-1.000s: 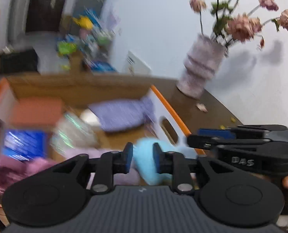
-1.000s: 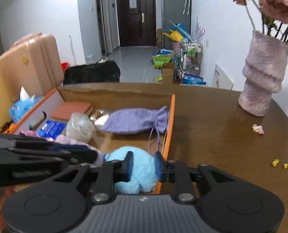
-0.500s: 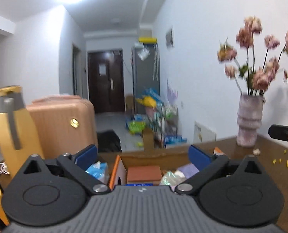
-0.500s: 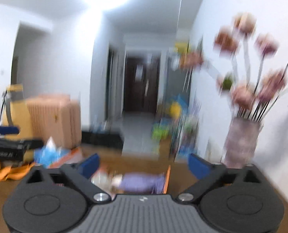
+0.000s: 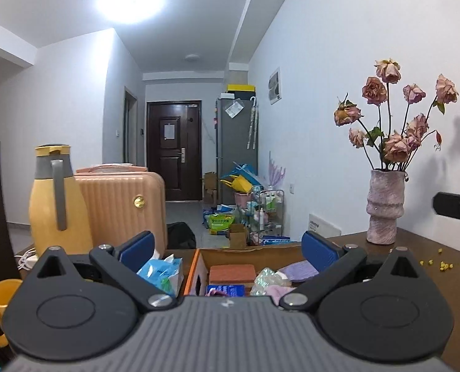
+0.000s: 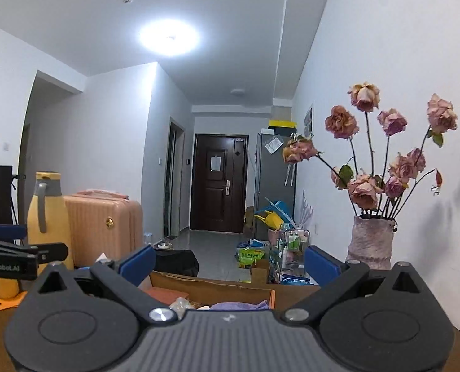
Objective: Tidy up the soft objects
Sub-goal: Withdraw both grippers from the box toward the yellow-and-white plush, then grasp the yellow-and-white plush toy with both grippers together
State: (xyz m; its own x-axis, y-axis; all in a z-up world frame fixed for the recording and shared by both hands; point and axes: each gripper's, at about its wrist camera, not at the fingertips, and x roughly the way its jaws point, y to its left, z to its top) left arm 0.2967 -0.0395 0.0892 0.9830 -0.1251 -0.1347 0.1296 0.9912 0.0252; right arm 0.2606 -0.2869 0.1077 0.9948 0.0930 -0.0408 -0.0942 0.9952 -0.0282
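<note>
Several soft things are seen packed in the cardboard box (image 5: pixel 242 252) that stands on the bench (image 5: pixel 415 266), toward its far edge. A lilac cloth pouch (image 5: pixel 295 271) lies at the right side of the box, a crinkly clear bag (image 5: pixel 265 279) sits just beside it, and a pink fluffy piece (image 5: pixel 274 290) is glimpsed at the near side, partly hidden behind the tool body. A brick-coloured block (image 5: pixel 232 273) and a blue packet (image 5: pixel 225 290) are set at the left side of the box. A blue tissue pack (image 5: pixel 160 271) rests outside the box, just beside its orange-edged left wall.

All of these are judged light and yielding. The pouch would be expected to sag and fold when lifted, so it is best taken at a bunched fold of the body or at the gathered neck. The clear bag may slip and crackle; a pinch across a crumpled ridge is advised. The fluffy piece should compress readily and hold well in a mid-body pinch.

The left tool (image 5: pixel 228 246) is spread wide, with nothing between its blue pads. The right tool (image 6: pixel 228 260) is likewise spread wide and empty; the pouch (image 6: pixel 239 306) is seen below it, inside the box (image 6: pixel 211 288). Both are held above the box and pointed roughly level, touching nothing.
</note>
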